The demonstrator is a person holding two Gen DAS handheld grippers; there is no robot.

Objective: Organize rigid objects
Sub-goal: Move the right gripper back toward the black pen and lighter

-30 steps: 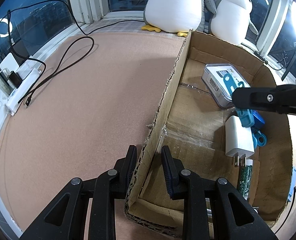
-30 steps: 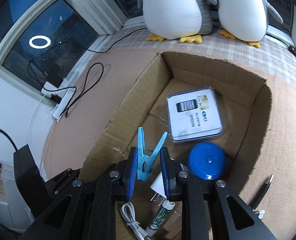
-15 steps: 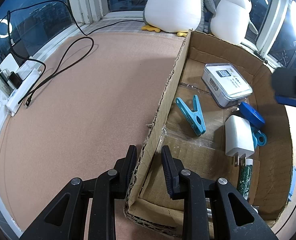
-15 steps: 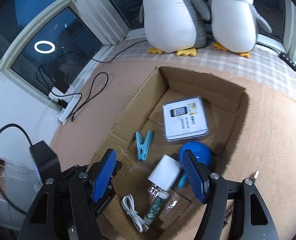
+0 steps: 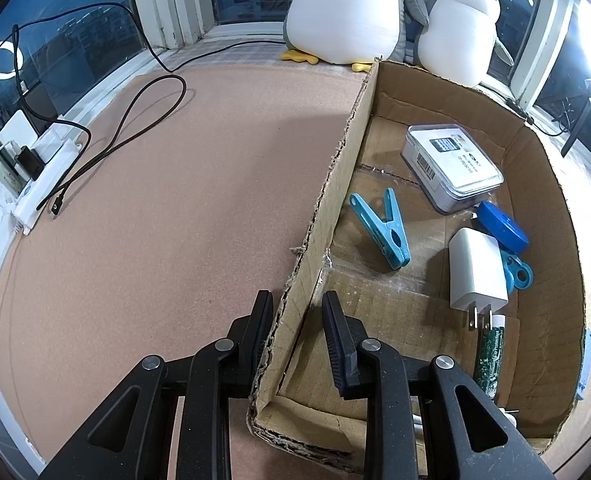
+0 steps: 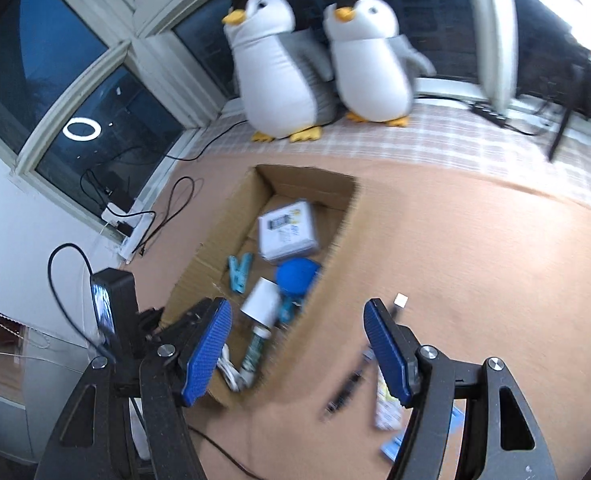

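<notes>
An open cardboard box point(image 5: 543, 184) point(image 6: 211, 240) sits on the tan floor. In it lie a blue clothespin point(image 5: 381, 222) point(image 6: 238, 273), a clear phone-accessory case point(image 5: 453, 166) point(image 6: 287, 230), a white charger plug point(image 5: 477, 276) point(image 6: 261, 302), a round blue case point(image 5: 501, 226) point(image 6: 297, 276) and a green tube point(image 5: 489, 360). My left gripper point(image 5: 297, 316) is shut on the box's left wall. My right gripper point(image 6: 297, 344) is open and empty, high above the box's right edge. A dark pen point(image 6: 343, 390) and small packets point(image 6: 387, 400) lie on the floor right of the box.
Two plush penguins point(image 5: 347, 8) point(image 6: 319, 64) stand by the window behind the box. A white power strip point(image 5: 43, 176) with black cables point(image 5: 135, 120) lies at the left. A small white piece point(image 6: 400, 301) lies on the floor.
My right gripper opened and let go of the blue clothespin, which now lies in the box. The right gripper then rose and swung to the right. The left gripper has not moved.
</notes>
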